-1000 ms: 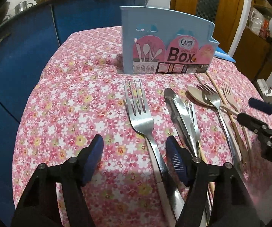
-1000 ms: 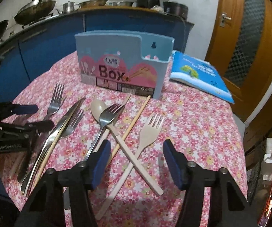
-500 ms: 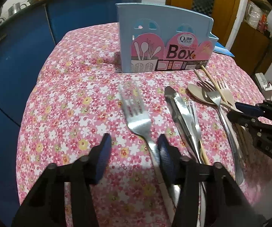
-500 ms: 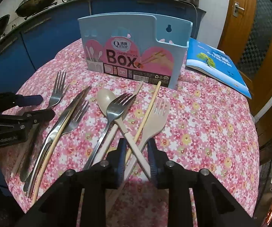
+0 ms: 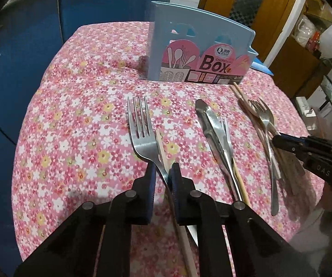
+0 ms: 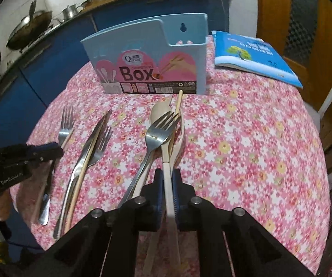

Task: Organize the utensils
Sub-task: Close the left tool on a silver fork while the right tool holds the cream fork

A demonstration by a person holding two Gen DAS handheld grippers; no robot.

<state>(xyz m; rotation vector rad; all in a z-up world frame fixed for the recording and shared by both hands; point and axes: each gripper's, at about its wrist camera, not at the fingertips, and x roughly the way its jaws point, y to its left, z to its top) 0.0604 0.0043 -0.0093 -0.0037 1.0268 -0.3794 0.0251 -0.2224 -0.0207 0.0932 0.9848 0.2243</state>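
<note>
A light blue utensil box [image 5: 200, 53] stands at the back of the flowered table; it also shows in the right wrist view [image 6: 152, 62]. My left gripper [image 5: 162, 173] is shut on a steel fork [image 5: 142, 131], with a pale chopstick [image 5: 162, 152] also between the jaws. My right gripper [image 6: 168, 177] is shut on the handle of a cream plastic spoon [image 6: 163, 124], with a steel fork [image 6: 156, 136], a cream fork and a chopstick bunched beside it. A steel knife [image 5: 214, 129] and a small fork [image 5: 225, 129] lie between the two grippers.
A blue booklet [image 6: 251, 57] lies at the back right of the table. Blue cabinets with pans [image 6: 27, 30] on the counter stand behind. A wooden door [image 6: 304, 23] is on the right. The table edge drops off close on my left.
Both grippers have closed from wide open. The left closed on the steel fork and a chopstick. The right closed on the cream spoon's handle, and the utensils there were pushed together.
</note>
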